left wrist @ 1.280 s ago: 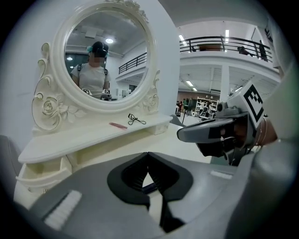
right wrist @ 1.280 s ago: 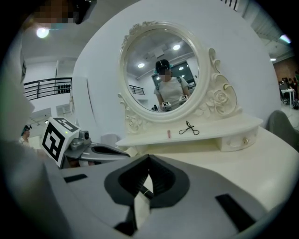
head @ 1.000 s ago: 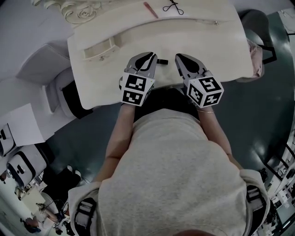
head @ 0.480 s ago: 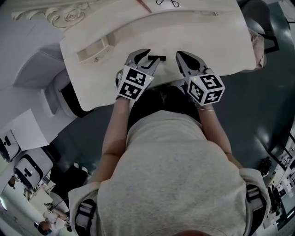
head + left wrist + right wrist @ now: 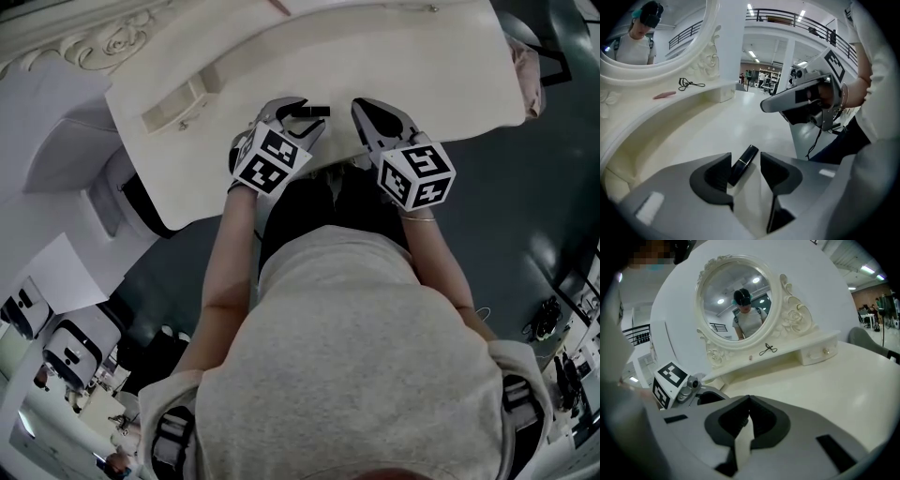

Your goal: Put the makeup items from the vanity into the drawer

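A black lipstick tube lies on the cream vanity top, between the tips of my left gripper. The left jaws are opening and the pads do not press on the tube, which lies closer to the left pad. In the head view the tube pokes out to the right of the left gripper. My right gripper hovers beside it near the front edge, its jaws shut on nothing. A pink stick and a black wire tool lie on the raised back shelf.
An oval mirror in a carved frame stands behind the shelf. Small drawer boxes sit at each end of the shelf. The right gripper hangs close to the right of the left one. A chair stands at the far right.
The left jaws have spread apart and let go of the black tube, which was gripped a second ago. The right gripper has stayed shut beside it.
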Demonstrator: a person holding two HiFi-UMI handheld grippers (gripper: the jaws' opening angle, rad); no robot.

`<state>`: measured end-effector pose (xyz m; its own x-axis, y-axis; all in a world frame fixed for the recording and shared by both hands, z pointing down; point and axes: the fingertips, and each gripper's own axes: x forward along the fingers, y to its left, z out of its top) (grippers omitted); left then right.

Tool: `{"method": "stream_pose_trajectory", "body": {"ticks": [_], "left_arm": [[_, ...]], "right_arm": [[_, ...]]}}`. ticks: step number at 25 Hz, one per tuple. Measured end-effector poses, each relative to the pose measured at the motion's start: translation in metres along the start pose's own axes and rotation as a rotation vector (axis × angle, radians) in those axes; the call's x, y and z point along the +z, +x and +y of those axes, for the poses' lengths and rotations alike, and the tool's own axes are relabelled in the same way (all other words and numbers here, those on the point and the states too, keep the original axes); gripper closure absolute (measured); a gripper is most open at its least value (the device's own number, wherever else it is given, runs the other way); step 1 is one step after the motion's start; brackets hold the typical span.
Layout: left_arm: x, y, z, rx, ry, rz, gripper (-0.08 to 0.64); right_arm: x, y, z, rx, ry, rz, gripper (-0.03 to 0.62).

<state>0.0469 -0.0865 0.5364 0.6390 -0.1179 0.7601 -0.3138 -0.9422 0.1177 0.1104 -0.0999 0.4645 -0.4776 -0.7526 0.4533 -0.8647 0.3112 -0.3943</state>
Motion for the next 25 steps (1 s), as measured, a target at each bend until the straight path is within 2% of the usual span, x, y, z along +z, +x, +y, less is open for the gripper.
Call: {"method": "stream_pose_trajectory", "body": {"ticks": [10, 25], "left_arm": [[0.001, 0.009, 0.008, 0.026, -0.027, -0.007, 0.390], [0.010, 0.021, 0.011, 0.052, 0.034, 0.044, 0.400]], "right_arm": [[-0.010, -0.001, -0.010, 0.000, 0.022, 0.016, 0.584], [-0.006, -0.003, -0.027, 0.007, 0.028, 0.021, 0.584]]}}
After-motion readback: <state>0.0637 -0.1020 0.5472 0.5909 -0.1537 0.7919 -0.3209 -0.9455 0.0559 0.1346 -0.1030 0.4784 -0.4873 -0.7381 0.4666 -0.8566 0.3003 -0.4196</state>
